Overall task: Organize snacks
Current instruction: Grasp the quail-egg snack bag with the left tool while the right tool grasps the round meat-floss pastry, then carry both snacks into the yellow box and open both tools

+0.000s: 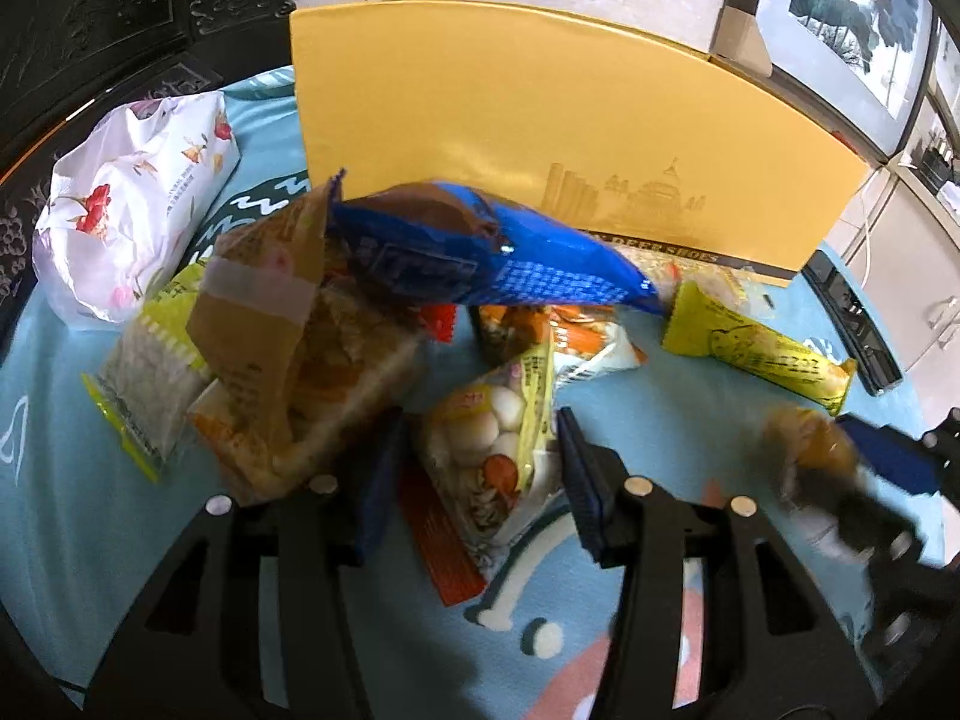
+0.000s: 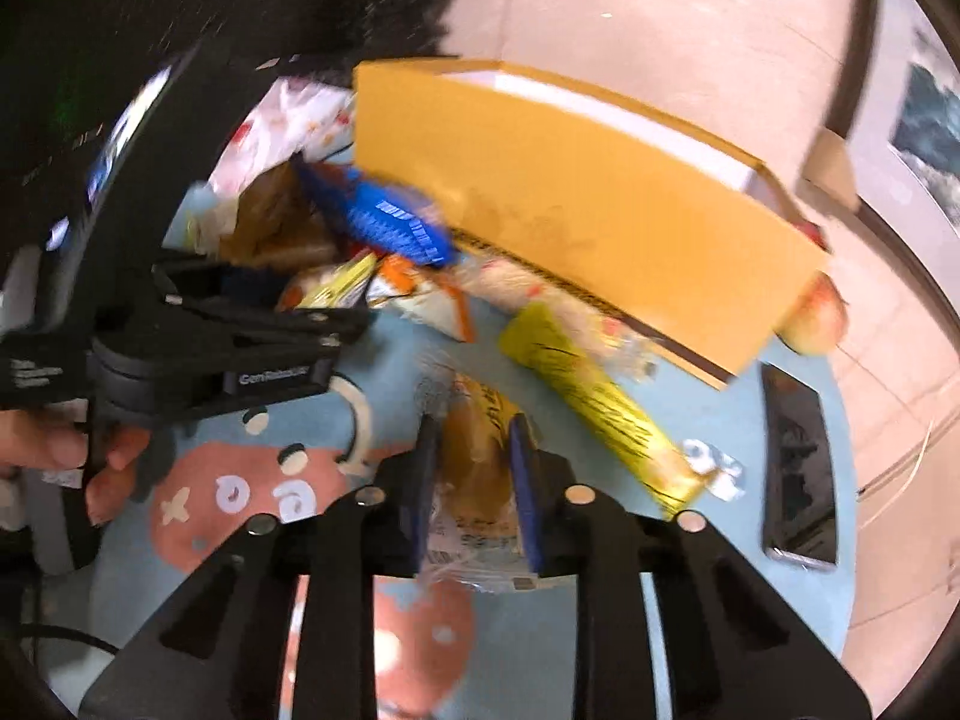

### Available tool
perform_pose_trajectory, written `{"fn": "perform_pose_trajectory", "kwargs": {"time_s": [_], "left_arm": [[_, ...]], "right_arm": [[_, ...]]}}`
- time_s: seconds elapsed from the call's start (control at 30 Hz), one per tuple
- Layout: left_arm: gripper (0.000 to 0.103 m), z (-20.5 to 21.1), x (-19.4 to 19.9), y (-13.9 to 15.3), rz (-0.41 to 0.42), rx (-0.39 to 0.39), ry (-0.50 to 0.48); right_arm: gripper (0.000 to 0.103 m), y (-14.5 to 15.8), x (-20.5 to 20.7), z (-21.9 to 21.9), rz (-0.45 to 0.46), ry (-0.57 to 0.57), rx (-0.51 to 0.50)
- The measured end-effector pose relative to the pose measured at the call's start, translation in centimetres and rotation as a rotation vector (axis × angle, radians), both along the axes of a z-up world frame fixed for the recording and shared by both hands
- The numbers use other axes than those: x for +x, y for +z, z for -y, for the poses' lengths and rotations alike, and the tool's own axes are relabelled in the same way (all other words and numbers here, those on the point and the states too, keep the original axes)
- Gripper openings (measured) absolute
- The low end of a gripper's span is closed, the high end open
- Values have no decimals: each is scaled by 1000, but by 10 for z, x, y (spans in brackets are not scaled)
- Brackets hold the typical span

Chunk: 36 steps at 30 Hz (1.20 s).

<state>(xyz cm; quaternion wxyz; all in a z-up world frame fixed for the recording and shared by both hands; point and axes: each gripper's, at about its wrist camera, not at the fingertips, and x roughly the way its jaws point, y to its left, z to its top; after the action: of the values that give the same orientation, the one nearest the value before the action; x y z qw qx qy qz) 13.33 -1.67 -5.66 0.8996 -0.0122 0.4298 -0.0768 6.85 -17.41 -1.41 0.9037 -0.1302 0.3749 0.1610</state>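
Right hand-held gripper pinches a clear-wrapped brown bread snack; left hand-held gripper straddles a fish-ball packet, contact unclear, near the yellow cardboard box.

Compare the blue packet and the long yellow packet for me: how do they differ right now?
The blue packet rests propped on top of the snack pile; the yellow packet lies flat on the cloth, apart from the pile. The blue one looks wider and crumpled; the yellow one is slim and straight. Both lie before the yellow box, and neither is gripped.
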Motion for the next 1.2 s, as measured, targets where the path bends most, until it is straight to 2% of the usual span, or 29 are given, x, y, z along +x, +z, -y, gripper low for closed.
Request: {"fn": "perform_pose_trajectory", "kwargs": {"time_s": [0.17, 0.4, 0.47, 0.53, 0.6, 0.7, 0.77, 0.83, 0.9, 1.07, 1.2], "left_arm": [[49, 8, -13, 13, 61, 10, -30], [50, 12, -11, 9, 41, 14, -44], [50, 11, -11, 7, 33, 14, -44], [50, 11, -11, 6, 31, 15, -46], [50, 10, -9, 5, 24, 17, -45], [50, 10, -7, 2, 12, 19, -47], [50, 11, -7, 1, 9, 24, -52], [50, 12, -7, 1, 8, 28, -57], [50, 11, -6, 0, 8, 30, -57], [50, 10, -9, 5, 27, 20, -67], [50, 14, -18, 17, 64, 12, -85]], "right_arm": [[20, 3, -9, 17, -26, -1, 86], [21, -8, -13, 11, -53, -1, 118], [32, -17, -7, 6, -73, -10, 75], [52, -28, -3, 4, -82, -35, 21], [61, -35, -2, 2, -90, -55, -28], [65, -44, 4, 7, -135, -69, 8], [65, -45, 8, 10, -152, -63, 37], [57, -46, 8, 10, -163, -41, 52], [56, -44, 8, 12, -171, -36, 71], [55, -31, -1, 24, -147, -65, 174], [55, -12, -12, 27, -104, -50, 178]]}}
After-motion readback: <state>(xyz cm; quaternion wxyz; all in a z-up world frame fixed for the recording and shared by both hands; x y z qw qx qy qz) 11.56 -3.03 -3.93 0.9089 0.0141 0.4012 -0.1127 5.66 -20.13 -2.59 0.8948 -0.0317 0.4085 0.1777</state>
